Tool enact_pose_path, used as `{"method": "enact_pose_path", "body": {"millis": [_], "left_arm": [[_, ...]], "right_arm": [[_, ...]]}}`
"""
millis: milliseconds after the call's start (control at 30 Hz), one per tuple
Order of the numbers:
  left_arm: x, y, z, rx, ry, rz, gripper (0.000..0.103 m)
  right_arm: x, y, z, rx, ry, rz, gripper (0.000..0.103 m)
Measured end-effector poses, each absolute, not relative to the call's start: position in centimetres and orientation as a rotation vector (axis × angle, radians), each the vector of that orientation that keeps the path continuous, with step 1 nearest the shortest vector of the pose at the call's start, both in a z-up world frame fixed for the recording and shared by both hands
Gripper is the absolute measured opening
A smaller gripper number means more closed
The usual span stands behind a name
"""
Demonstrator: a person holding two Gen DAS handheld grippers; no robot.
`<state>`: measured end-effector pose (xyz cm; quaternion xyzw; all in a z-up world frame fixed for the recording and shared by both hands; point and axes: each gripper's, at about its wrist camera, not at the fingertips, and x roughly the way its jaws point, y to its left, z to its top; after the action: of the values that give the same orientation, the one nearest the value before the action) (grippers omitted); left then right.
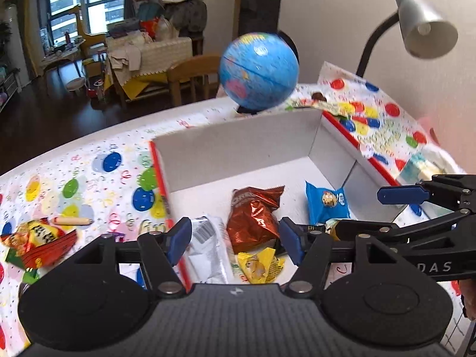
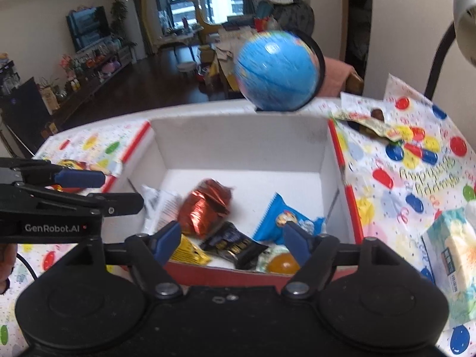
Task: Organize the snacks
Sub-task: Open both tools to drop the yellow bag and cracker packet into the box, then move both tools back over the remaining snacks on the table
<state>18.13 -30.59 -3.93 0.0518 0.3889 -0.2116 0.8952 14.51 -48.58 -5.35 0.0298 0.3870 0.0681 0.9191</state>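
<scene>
Both grippers matte black, blue rubber fingers, silver pivot screws, round black discs at base. Left gripper point(image 1: 235, 239) side reads "GenRobot.AI"; right gripper point(image 2: 232, 242) shows "DAS". Thin black cable lower left.

Open box, clearance from above.
Far half of the box point(image 2: 238, 154) floor lies bare; snack packets point(image 2: 208, 208) crowd the near half. Globe point(image 2: 276, 71) overhangs the far wall; lamp point(image 1: 422, 26) stands right.

A home living room (lived-in): wooden chair point(image 1: 190, 74), cluttered shelves point(image 2: 89, 62), big window point(image 1: 80, 0).
</scene>
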Motion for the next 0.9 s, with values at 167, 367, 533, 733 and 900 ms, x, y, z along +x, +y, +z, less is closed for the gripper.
{"method": "enact_pose_path", "body": {"millis": [167,367,533,733,900], "left_arm": [[16.8,-27.6,-2.5,0.066,0.767,-0.409,0.071],[15.4,-23.6,-1.4,0.035,0.733,-0.367,0.079],[14.8,-20.0,-0.9,0.003,0.714,-0.343,0.082],[14.2,-15.4,-0.7,-0.016,0.693,-0.294,0.097],[14.2,-11.4,-1.2,-0.043,0.691,-0.253,0.1]], "right_arm": [[14.0,-46.7,-3.4,0.067,0.749,0.184,0.089],[14.0,-43.3,-2.4,0.055,0.729,0.236,0.095],[14.1,-40.1,-1.7,0.045,0.711,0.261,0.1],[14.4,-36.3,-1.3,0.024,0.708,0.288,0.102],[15.2,-33.1,-1.6,0.007,0.722,0.302,0.102]]}}
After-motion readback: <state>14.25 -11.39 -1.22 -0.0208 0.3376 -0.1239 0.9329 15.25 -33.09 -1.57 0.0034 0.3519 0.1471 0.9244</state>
